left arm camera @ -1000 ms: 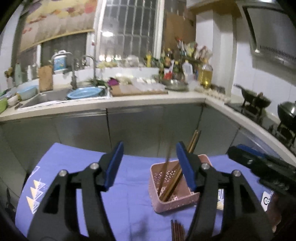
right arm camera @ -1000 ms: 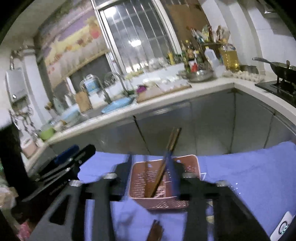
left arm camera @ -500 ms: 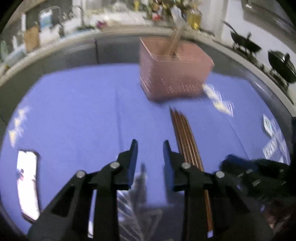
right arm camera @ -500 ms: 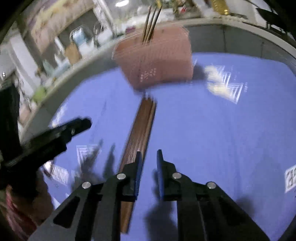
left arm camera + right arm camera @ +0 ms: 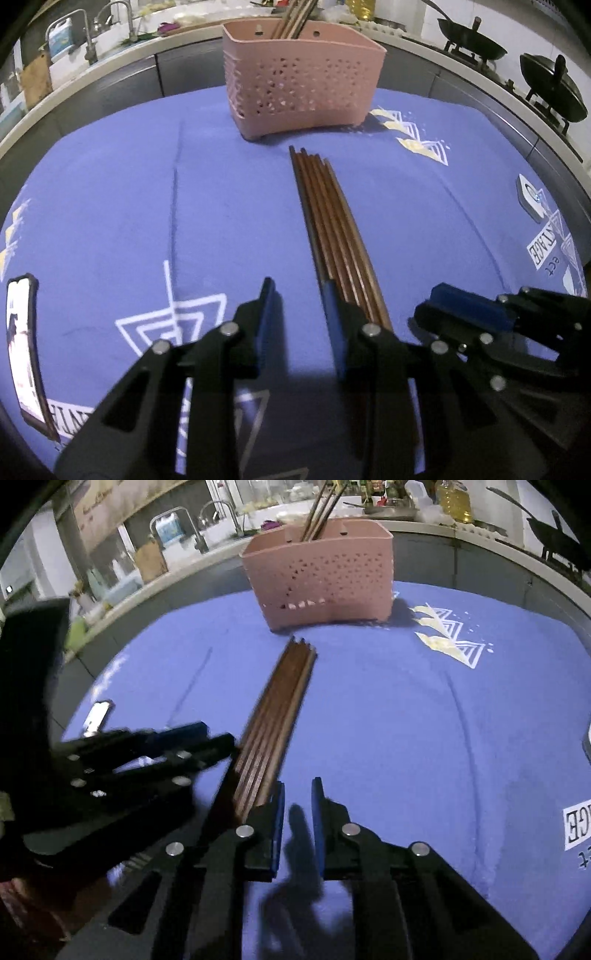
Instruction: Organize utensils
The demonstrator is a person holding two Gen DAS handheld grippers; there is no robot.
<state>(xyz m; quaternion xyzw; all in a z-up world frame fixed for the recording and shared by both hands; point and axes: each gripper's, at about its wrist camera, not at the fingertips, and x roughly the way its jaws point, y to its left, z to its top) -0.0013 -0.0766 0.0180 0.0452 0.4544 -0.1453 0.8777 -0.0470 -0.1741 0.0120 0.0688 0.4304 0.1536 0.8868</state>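
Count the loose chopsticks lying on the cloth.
5 chopsticks show, lying side by side in one row on the blue cloth in front of the pink basket. Their near ends run under the fingers, so another could be hidden.

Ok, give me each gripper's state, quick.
Left gripper: jaws narrowly open, nothing between them, beside the chopsticks.
Right gripper: jaws narrowly open, empty, on the chopsticks' other side.
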